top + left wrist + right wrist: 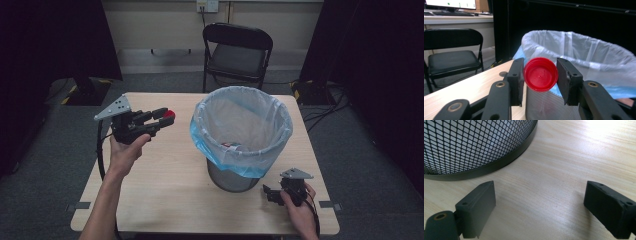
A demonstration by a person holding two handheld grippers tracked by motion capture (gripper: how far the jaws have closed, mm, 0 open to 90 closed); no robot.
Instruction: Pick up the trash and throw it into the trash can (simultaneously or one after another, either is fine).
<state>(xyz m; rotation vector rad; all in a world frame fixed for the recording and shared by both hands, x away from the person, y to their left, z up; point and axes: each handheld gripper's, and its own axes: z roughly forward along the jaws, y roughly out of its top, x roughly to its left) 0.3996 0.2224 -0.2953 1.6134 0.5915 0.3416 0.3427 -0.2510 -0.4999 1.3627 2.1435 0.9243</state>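
Note:
A round red cap [540, 74] sits between the jaws of my left gripper [540, 80], which is shut on it. From above, that gripper [166, 118] hangs over the left half of the table, its tips pointing right at the bin, with the red cap [170, 114] at its end. A wire-mesh waste bin [241, 135] lined with a clear and blue bag stands in the middle right of the table. My right gripper [268, 194] rests low near the front right corner, beside the bin's base. Its jaws stand open over bare wood [539, 202].
The light wooden table [165, 190] has bare room at the front left. A black folding chair [236, 52] stands behind the far edge. Some small litter [231, 145] lies at the bottom of the bin. Dark curtains close in both sides.

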